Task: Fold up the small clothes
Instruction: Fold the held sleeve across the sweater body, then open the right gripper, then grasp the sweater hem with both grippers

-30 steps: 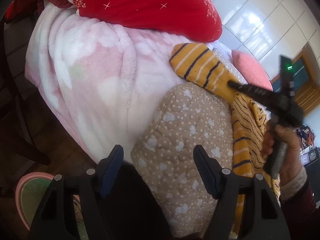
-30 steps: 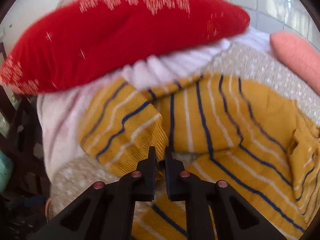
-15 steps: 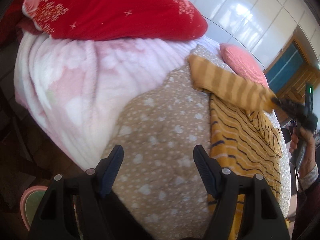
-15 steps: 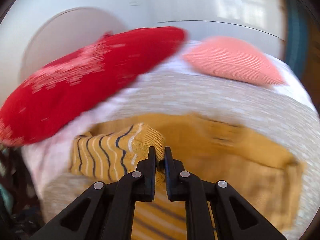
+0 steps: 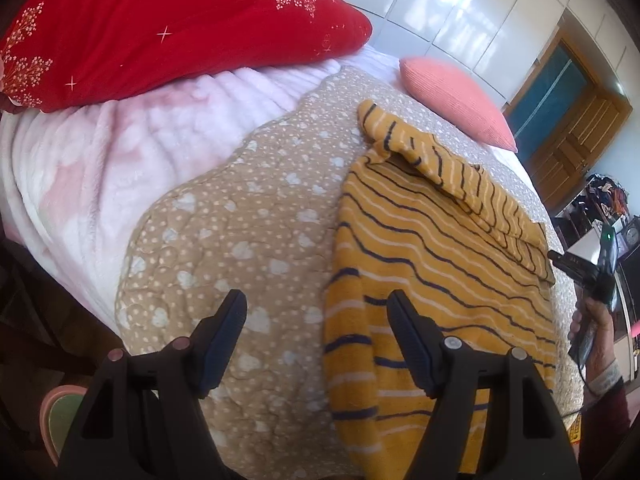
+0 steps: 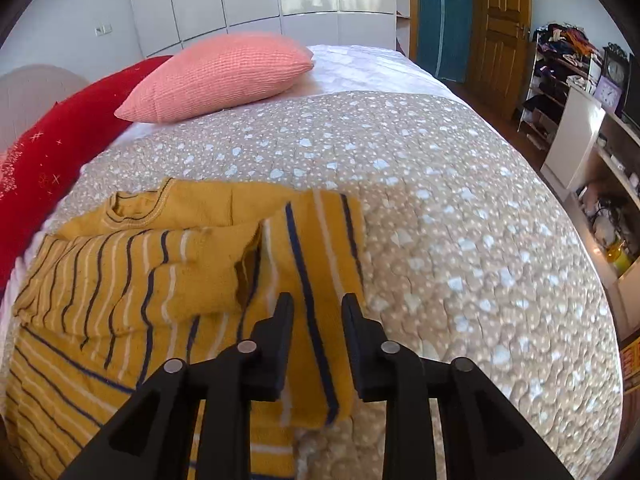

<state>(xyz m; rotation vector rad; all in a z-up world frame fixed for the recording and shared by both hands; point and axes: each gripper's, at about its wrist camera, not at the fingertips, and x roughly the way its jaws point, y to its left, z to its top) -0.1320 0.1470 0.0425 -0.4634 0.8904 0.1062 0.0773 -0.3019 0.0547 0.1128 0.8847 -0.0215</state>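
Bright daylight fills both views, glaring off the glossy white wardrobe doors [image 5: 460, 20]. Both frames are sharp, with no motion blur. Fisheye distortion bulges the beige dotted quilt [image 6: 460, 220], and dark vignetting rings the corners.

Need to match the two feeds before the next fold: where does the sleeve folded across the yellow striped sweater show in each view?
Left wrist: folded sleeve upper right of centre, lying diagonally across the sweater.
Right wrist: folded sleeve left of centre, cuff ahead of the jaws.
Shared landmark: pink pillow.
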